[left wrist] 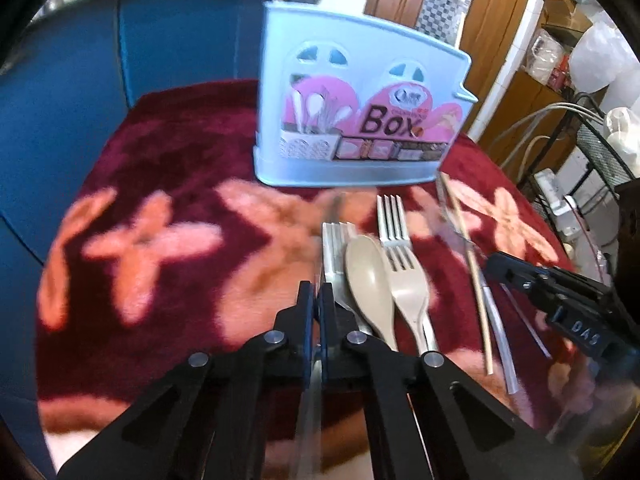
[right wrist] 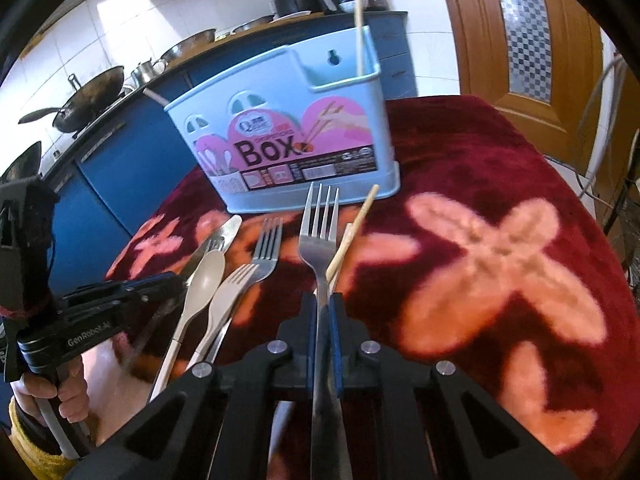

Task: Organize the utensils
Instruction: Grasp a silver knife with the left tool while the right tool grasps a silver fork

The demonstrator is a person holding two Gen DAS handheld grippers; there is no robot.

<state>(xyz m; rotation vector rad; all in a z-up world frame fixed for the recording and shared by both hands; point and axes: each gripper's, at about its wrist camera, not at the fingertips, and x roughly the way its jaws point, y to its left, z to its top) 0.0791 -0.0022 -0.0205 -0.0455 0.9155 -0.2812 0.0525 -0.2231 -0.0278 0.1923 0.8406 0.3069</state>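
Red cloth (right wrist: 500, 152) lies bare right of the tongs-held steel fork (right wrist: 319, 232).

Red floral cloth (right wrist: 500, 184), blue cabinets (left wrist: 80, 80), wooden door (right wrist: 520, 40), wok (right wrist: 92, 100)

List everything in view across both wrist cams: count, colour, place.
utensil box: 1, light blue, pink label, far end of cloth
cloth: 1, dark red, pink flowers, under everything
chopsticks: tan; 1 upright in the box's end compartment, at least 1 lying beside the held fork
beige spoon: 1, on cloth beside beige fork
beige fork: 1, on cloth, overlapping a metal fork
metal forks: 3, silver; 2 on cloth, 1 in right gripper
knife: 1, silver, in left gripper
wok: 1, dark, back counter
left gripper: black, shut on knife
right gripper: black, shut on fork
hand: 1, holding left gripper's handle
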